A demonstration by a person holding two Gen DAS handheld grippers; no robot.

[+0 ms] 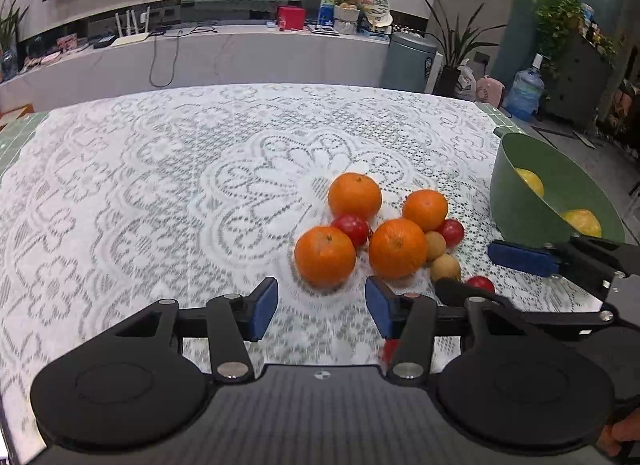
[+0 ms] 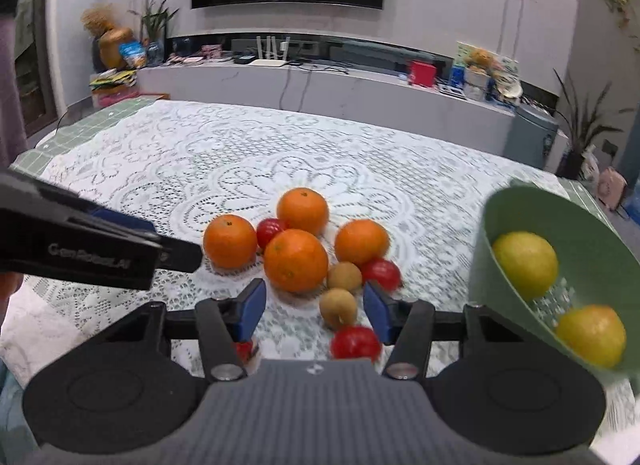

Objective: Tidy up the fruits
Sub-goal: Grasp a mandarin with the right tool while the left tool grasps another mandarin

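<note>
Several oranges sit in a cluster on the lace tablecloth, with small red tomatoes and two brown round fruits among them. My left gripper is open, and the nearest orange lies just beyond its fingertips. My right gripper is open too. A brown fruit and a red tomato lie between its fingers, near the right pad and not pressed. At the right, a tilted green bowl holds two lemons. The left gripper's arm crosses the left of the right wrist view.
The lace cloth covers a table with a green mat showing at its edges. Beyond the far edge are a low white shelf with clutter, a grey bin, potted plants and a water bottle.
</note>
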